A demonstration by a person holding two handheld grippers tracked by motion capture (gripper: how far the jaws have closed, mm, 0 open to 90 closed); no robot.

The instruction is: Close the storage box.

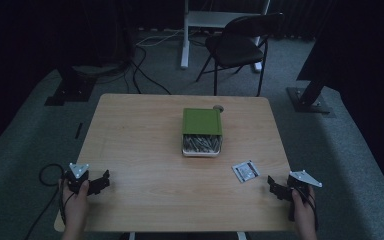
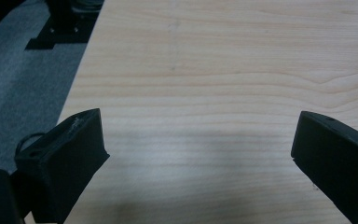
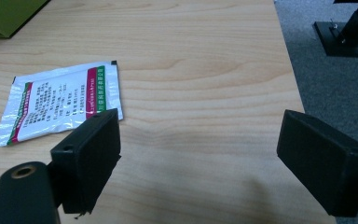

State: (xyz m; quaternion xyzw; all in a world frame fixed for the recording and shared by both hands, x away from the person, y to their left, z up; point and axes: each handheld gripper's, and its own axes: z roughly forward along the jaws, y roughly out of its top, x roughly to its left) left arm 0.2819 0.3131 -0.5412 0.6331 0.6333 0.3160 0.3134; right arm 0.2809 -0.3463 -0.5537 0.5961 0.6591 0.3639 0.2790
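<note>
Left gripper (image 1: 100, 181) at the 8 o'clock corner of the light wooden tabletop (image 1: 145, 150), jaws apart, holding nothing. Right gripper (image 1: 275, 186) at 4 o'clock, jaws apart, empty. Small white printed foil sachet (image 1: 245, 171) lies flat near the right gripper, untouched. Green-lidded rectangular box (image 1: 202, 131) sits at centre.
</note>
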